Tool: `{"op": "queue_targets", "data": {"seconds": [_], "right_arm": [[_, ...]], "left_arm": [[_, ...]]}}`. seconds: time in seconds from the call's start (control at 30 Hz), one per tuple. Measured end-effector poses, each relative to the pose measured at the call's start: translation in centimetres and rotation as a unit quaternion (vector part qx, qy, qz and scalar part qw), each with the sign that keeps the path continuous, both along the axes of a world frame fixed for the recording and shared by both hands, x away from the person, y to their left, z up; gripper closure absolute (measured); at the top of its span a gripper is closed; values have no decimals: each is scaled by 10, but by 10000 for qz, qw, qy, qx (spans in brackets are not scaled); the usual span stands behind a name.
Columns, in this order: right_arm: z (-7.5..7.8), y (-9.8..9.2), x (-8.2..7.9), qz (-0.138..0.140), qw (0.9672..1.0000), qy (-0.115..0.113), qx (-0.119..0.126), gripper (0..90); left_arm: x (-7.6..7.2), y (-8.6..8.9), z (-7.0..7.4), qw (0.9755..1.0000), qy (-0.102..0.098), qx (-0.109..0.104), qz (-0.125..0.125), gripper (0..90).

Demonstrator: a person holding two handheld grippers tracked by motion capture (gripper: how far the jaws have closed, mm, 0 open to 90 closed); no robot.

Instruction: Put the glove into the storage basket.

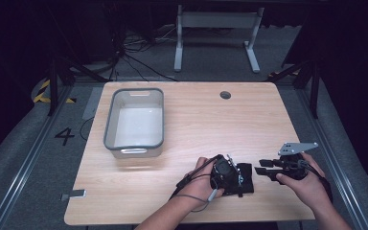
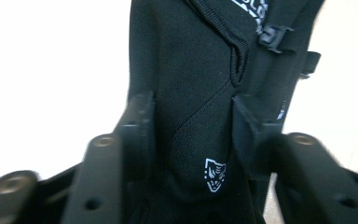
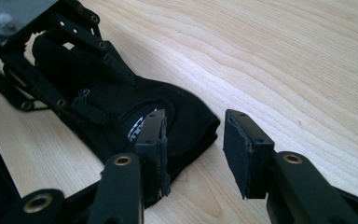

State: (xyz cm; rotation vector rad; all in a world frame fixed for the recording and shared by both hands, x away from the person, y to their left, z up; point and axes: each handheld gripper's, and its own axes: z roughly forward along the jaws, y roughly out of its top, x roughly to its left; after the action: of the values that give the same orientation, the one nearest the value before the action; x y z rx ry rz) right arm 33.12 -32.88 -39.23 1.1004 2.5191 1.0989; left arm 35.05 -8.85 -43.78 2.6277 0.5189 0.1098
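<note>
A black pouch (image 1: pixel 242 178) is shown lying on the wooden table (image 1: pixel 196 120), well apart from the grey bin (image 1: pixel 134 122) and toward the person's edge. The step in hand is judged to be securing the pouch for lifting. It is best done by keeping the hold low on the fabric body, clear of the zip and the clip, and by bringing the second tool onto the free end before any lift, so that the soft cloth is not left to sag. The left gripper (image 2: pixel 193 135) is seen half closed, its jaws pressed on the pouch from both sides. The right gripper (image 3: pixel 193 149) is held spread, on the side of the pouch away from the bin; one jaw appears to overlap the pouch's rounded end, the other stands over bare wood, and nothing is pinched.
</note>
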Motion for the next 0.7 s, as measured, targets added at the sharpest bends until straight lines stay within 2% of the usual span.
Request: {"op": "queue_targets", "data": {"seconds": [0.17, 0.3, 0.4, 0.57, 0.6, 0.63, 0.7], "right_arm": [[1, -1, 0, -24, 10000, -5, 3, 610], [0, -3, 1, -54, 10000, -23, 0, 613], [0, -5, 2, -85, 10000, -22, 16, 613], [-1, -7, 3, -115, 9999, 3, 12, 613], [-1, -6, 3, -121, 9999, 3, 11, 614], [-1, -6, 4, -127, 9999, 16, 9, 613], [-1, -4, 5, -100, 9999, 23, 0, 613]], "left_arm": [[2, 2, 1, 9999, -19, -35, 95, 637], [5, 4, 5, 9997, 176, -73, 142, 654], [8, 8, 9, 9995, 230, -140, 160, 656], [10, 24, 29, 9987, 210, -295, 350, 656], [10, 24, 29, 9987, 210, -295, 350, 655], [10, 30, 36, 9982, 229, -386, 393, 656], [10, 33, 40, 9979, 230, -441, 416, 655]]}}
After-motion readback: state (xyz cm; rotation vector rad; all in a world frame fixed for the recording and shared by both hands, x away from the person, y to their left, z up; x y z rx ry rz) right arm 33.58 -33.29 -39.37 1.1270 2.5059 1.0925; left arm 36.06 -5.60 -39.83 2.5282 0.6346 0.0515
